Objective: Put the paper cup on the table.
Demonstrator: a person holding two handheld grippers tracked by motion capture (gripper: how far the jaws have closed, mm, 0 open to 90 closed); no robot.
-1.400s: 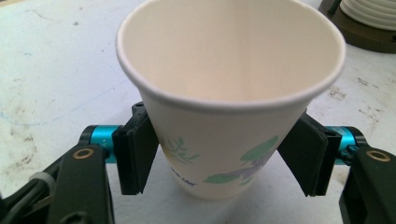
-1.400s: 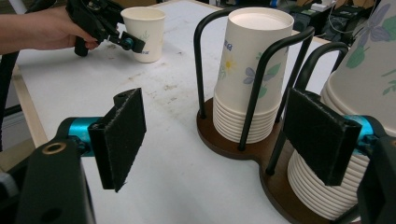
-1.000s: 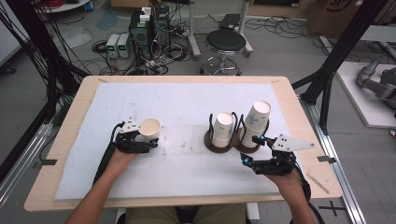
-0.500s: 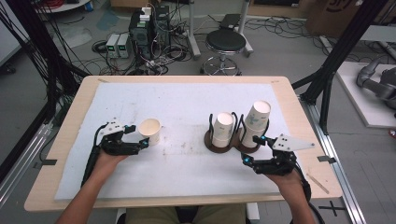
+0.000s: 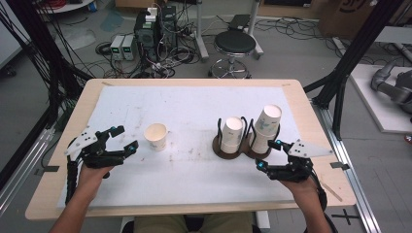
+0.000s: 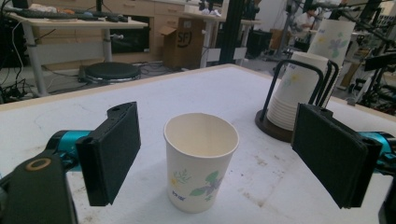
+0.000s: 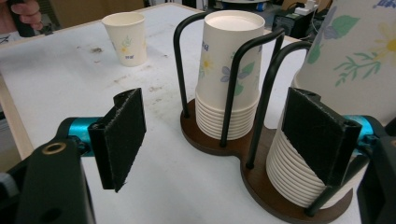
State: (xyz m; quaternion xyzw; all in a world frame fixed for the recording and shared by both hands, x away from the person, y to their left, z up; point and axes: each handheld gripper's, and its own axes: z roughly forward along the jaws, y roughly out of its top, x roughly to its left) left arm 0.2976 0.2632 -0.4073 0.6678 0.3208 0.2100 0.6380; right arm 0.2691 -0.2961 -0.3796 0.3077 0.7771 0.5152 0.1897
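The upright white floral paper cup (image 5: 156, 136) stands at three o'clock from the wide-open, empty left gripper (image 5: 120, 141), the nearer one.

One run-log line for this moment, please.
left tongs: open, clear of upright paper cup | right tongs: open, near cup holder | holder: two upside-down cup stacks, right one taller
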